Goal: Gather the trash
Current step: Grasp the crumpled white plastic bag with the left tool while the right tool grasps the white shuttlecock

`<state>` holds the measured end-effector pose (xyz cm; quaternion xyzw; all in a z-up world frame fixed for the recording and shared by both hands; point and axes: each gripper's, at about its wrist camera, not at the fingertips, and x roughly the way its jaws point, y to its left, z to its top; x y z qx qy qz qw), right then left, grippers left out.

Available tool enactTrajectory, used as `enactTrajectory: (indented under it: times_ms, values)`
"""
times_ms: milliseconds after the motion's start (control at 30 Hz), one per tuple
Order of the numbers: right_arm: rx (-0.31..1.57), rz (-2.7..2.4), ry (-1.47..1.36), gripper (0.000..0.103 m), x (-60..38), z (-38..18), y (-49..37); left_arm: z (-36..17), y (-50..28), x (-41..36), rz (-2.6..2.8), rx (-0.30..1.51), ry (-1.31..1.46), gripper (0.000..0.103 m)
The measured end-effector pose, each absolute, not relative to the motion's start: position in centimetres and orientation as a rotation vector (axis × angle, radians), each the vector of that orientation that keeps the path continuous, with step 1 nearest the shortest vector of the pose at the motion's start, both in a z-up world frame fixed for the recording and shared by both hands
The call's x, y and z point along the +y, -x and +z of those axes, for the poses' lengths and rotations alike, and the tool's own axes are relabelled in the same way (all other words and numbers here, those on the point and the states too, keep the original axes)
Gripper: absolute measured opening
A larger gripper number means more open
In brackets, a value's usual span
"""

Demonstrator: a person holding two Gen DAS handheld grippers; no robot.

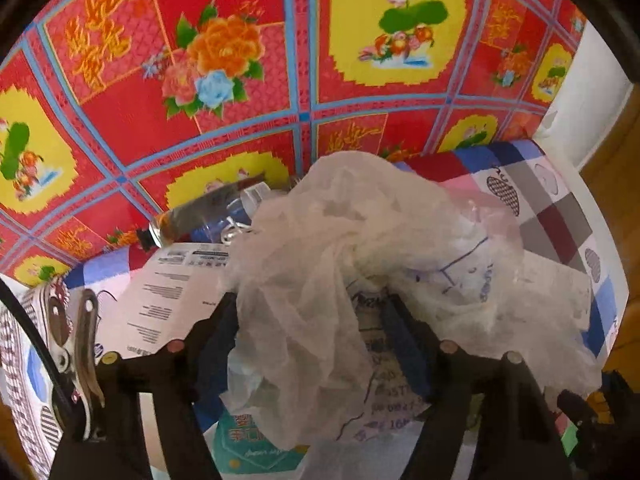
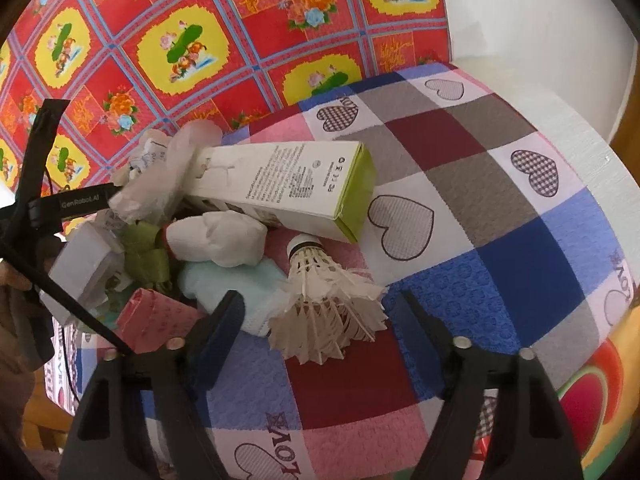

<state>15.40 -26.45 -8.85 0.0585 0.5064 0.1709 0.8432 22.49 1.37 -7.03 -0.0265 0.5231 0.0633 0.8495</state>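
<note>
A heap of trash lies on a patchwork cloth with hearts. In the left wrist view a crumpled white plastic bag fills the space between the fingers of my left gripper, which stand wide apart, open. The right wrist view shows that gripper at the left, its tip buried in the bag. My right gripper is open just above the cloth. A white feather shuttlecock lies between its fingertips, touching neither. Behind it are a white carton with a green end and a wad of tissue.
The heap also holds a pale blue cloth, a pink packet, a green ribbon, a small white box, a dark tube and a teal packet. A red floral sheet stands behind. The cloth's edge curves round at right.
</note>
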Motion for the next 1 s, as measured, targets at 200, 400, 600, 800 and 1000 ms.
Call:
enactTrajectory:
  times_ms: [200,400,600,800,1000]
  values:
    - [1.075,0.349,-0.109,0.050,-26.7,-9.2,-15.5,-7.3,-22.6,1.7,0.125,1.088,0.109,0.044]
    - [1.048,0.336,-0.102,0.038,-26.7,-8.8,-15.1,-6.7,-22.0,1.7,0.112,1.057,0.098,0.026]
    - [1.018,0.330,-0.098,0.026,-26.6,-8.1,-14.5,-5.4,-21.0,2.2,0.092,1.036,0.120,0.019]
    - [0.987,0.329,-0.110,0.023,-26.7,-7.2,-13.5,-3.7,-19.6,2.3,0.062,0.999,0.144,0.017]
    - [0.950,0.322,-0.116,0.023,-26.5,-5.9,-12.2,-1.6,-17.9,2.4,0.037,0.957,0.145,0.017]
